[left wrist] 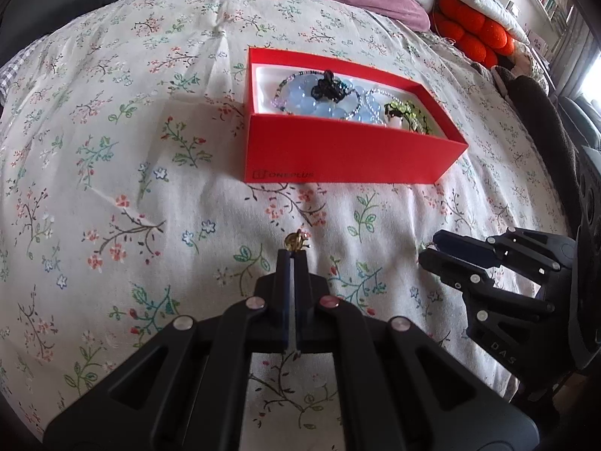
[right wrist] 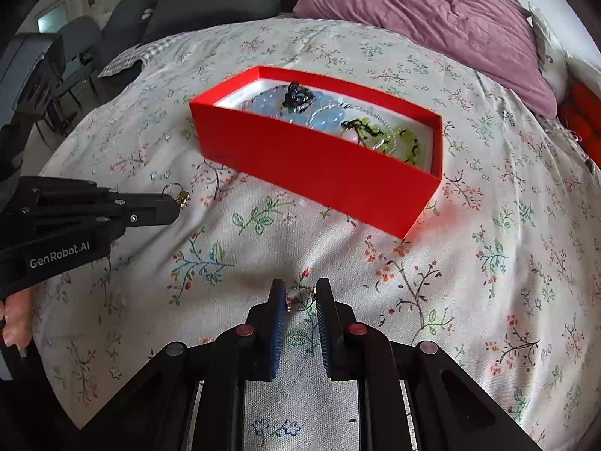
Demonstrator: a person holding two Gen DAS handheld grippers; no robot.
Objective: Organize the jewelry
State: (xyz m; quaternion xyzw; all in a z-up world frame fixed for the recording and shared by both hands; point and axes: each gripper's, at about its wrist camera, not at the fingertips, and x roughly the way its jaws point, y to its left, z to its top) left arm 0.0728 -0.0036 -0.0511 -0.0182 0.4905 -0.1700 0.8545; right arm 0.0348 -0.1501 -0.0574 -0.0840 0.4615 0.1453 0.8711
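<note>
My left gripper (left wrist: 292,253) is shut on a small gold earring (left wrist: 297,241) with a hoop and a flower charm, held just above the floral bedspread (left wrist: 112,150). The right wrist view shows that gripper (right wrist: 176,205) and its earring (right wrist: 179,193) at the left. My right gripper (right wrist: 300,289) points down at the bedspread (right wrist: 488,263), and its blue pads press on both sides of a second small gold earring (right wrist: 300,298). It stays narrowly parted around that earring. From the left wrist view, the right gripper (left wrist: 428,250) rests its tips on the cloth at lower right.
An open red box (left wrist: 353,158) (right wrist: 300,158) lies on the bed beyond both grippers, holding a blue bead bracelet (left wrist: 319,101), a black piece (left wrist: 328,84) and green beads (left wrist: 409,112). A purple pillow (right wrist: 432,11) lies behind. A hand (right wrist: 15,323) holds the left gripper.
</note>
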